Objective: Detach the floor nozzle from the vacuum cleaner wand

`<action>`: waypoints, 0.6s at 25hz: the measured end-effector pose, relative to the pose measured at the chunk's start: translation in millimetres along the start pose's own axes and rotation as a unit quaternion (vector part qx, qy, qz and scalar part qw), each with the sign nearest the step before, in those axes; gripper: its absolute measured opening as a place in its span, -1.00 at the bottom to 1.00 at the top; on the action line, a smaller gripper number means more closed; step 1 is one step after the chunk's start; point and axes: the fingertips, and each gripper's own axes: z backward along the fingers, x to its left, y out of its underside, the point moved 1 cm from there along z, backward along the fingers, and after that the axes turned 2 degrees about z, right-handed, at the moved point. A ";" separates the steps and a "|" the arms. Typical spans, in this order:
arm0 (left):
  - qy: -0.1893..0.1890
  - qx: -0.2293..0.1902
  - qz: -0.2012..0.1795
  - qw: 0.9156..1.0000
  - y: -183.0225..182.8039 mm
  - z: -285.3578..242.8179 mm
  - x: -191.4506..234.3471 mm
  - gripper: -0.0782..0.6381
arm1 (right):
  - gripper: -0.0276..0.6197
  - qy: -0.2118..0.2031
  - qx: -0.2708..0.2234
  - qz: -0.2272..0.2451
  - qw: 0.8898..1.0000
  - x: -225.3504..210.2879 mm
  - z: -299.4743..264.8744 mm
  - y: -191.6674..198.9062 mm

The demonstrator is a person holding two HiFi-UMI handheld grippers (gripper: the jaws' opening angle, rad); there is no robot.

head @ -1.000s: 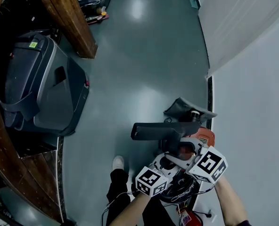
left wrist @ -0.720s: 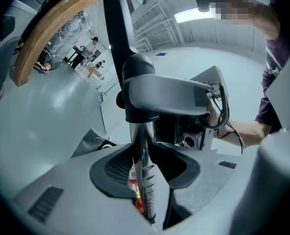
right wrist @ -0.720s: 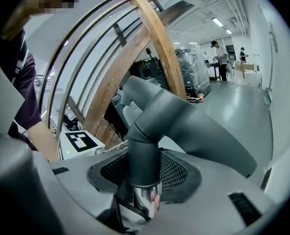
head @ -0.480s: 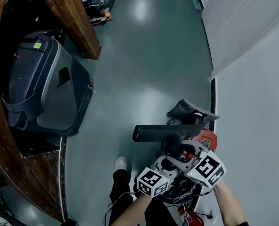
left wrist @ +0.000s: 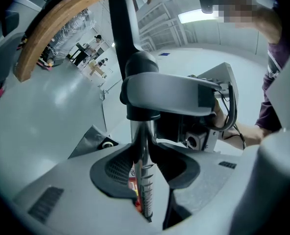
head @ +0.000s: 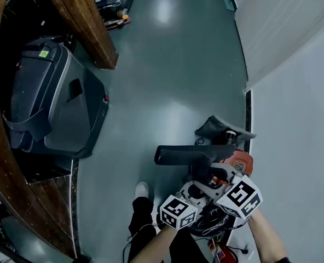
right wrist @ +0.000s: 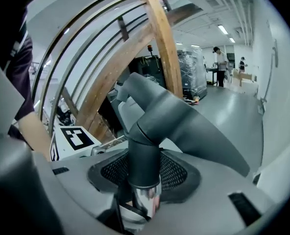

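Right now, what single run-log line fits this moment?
left claw: shut on wand | right claw: shut on nozzle neck | floor nozzle: not yet detached

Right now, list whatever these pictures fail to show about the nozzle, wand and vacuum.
Left gripper view: the lower end of the wand disappears between the pads of the left tool.
Head view: the joint of nozzle and wand lies under the left tool and right tool.
Head view: the vacuum body is mostly covered by the tools.
Head view: a red object is cut off by the bottom edge.
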 end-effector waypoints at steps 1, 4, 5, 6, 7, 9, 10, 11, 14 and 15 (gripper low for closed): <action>-0.003 -0.002 0.002 1.000 -0.4 -1.1 0.9 -0.37 | -0.34 -0.007 0.000 -0.016 1.000 -2.5 -0.1 -0.9; -0.006 -0.002 0.005 1.000 -1.6 -2.4 2.9 -0.37 | -0.34 0.007 0.025 0.007 1.000 -4.8 -2.4 -3.2; -0.006 0.001 0.006 1.000 -1.4 -1.8 3.0 -0.37 | -0.34 0.022 0.037 0.026 0.999 -3.7 -3.5 -2.8; -0.005 0.003 0.007 1.000 -0.9 -1.0 2.5 -0.37 | -0.34 0.037 0.046 0.038 0.998 -1.9 -4.0 -1.8; -0.005 0.004 0.008 1.000 -0.4 0.0 1.8 -0.37 | -0.34 0.046 0.051 0.038 0.997 -0.3 -4.0 -1.0; -0.008 -0.004 0.013 1.000 -1.5 1.5 1.1 -0.37 | -0.34 0.036 0.045 0.017 0.998 0.6 -3.1 -1.9; -0.009 -0.012 0.016 1.000 -3.2 1.6 1.0 -0.37 | -0.34 0.023 0.036 0.007 0.999 -0.5 -2.2 -4.4; -0.010 -0.018 0.019 1.000 -4.9 1.2 0.7 -0.37 | -0.34 0.010 0.026 -0.001 1.000 -2.3 -0.6 -7.5; 0.000 -0.017 0.012 1.000 -3.6 -1.1 -4.4 -0.39 | -0.34 -0.032 -0.008 -0.007 0.999 -6.9 9.1 -13.3; 0.004 -0.012 0.006 1.000 -1.2 -1.7 -7.4 -0.40 | -0.34 -0.052 -0.018 -0.006 0.998 -6.6 13.5 -13.8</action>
